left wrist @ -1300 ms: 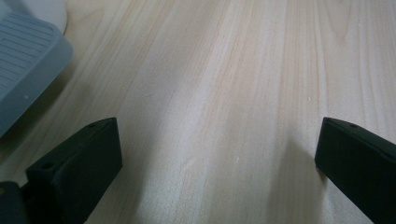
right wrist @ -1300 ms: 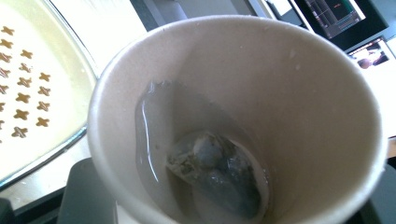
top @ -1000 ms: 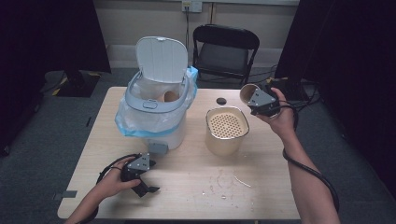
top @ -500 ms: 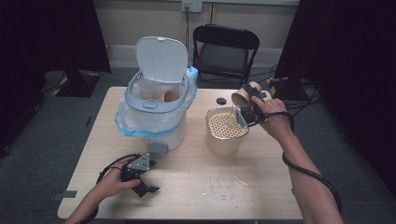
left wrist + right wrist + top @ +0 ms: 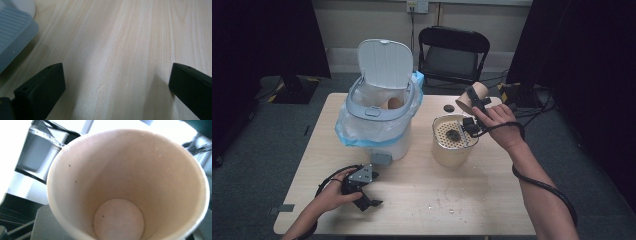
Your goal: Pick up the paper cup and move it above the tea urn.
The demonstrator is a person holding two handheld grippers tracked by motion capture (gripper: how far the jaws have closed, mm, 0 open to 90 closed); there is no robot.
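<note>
Cup (image 5: 472, 96) above strainer pot (image 5: 454, 141), bin (image 5: 379, 120) to its left, on table (image 5: 492, 200).

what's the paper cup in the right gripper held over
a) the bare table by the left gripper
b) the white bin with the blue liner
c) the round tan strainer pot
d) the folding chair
c: in the high view the tilted paper cup in the right gripper hangs at the far rim of the strainer pot, which has a dark clump on its perforated top.

Paper cup (image 5: 472, 96): tan outside, pale and empty inside (image 5: 120, 195) apart from a few dark specks, held tipped over with its mouth turned away from the tool. Beige strainer container (image 5: 454, 141): upright directly below the cup, perforated insert carrying a small dark lump.
</note>
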